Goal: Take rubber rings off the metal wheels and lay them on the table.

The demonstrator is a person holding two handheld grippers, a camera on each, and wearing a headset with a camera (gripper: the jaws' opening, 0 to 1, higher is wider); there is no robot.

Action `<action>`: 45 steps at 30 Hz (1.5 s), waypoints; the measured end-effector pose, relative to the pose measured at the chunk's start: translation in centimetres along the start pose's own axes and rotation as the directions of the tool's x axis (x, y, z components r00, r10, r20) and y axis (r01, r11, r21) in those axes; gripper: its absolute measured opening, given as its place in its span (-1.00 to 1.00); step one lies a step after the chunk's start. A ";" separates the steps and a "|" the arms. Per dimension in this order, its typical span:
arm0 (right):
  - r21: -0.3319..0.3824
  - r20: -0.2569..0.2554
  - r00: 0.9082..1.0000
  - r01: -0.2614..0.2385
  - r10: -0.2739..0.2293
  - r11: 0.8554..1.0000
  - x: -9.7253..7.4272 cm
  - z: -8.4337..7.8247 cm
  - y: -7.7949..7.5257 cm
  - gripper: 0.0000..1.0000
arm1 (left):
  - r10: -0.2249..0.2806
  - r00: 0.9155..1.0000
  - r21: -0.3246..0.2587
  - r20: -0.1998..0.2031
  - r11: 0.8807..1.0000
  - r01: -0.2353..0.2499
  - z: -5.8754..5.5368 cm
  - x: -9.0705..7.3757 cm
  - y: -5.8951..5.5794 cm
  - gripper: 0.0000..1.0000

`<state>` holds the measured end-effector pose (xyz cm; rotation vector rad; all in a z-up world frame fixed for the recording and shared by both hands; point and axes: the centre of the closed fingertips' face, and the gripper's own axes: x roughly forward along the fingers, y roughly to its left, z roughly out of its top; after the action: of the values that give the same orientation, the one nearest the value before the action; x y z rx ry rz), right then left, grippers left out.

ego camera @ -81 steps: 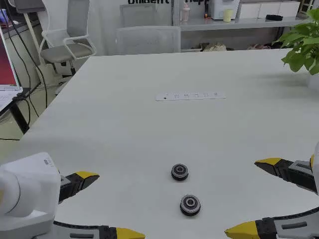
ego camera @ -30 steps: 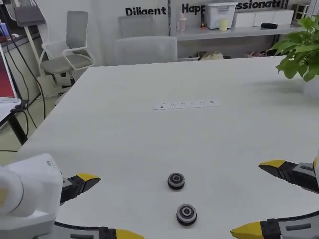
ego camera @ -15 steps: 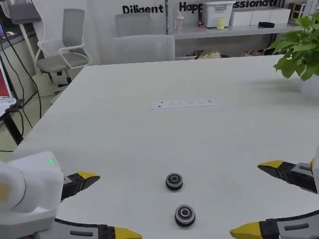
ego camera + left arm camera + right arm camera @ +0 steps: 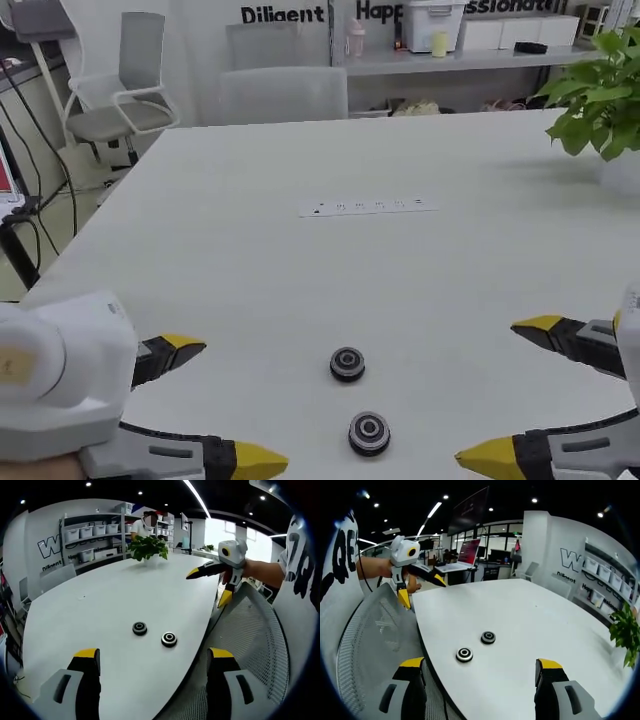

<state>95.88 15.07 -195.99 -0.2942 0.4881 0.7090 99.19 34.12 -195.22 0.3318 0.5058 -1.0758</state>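
Left gripper [image 4: 228, 402] and right gripper [image 4: 492, 392] both gape wide and empty, the two wheels [image 4: 347, 364] lying on the table [image 4: 300, 270] between them just beyond the jaw tips; the metal looks small, hard and slippery, so I would pinch the soft, stretchy rubber rings [image 4: 355, 436] at the rim.

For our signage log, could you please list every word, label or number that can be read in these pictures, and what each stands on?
"Diligent": back wall, head view.
"Happ" and "ssionate": same wall, the middle hidden by a storage box.
"W": large letter on the wall in both gripper views; smaller line beneath blurred.
Power strip: marks too small to read.
Person's shirt: black letters, cut off, unreadable.
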 end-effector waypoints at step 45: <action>-0.083 -0.024 0.999 -0.041 0.039 0.996 3.6 0.2 -2.0 0.73 | -0.039 0.998 0.038 -0.048 0.998 0.041 -0.4 3.5 1.5 0.68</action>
<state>99.70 15.68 -197.48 -0.3714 0.4873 0.7671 101.78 32.37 -197.42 0.3835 0.5365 -1.1192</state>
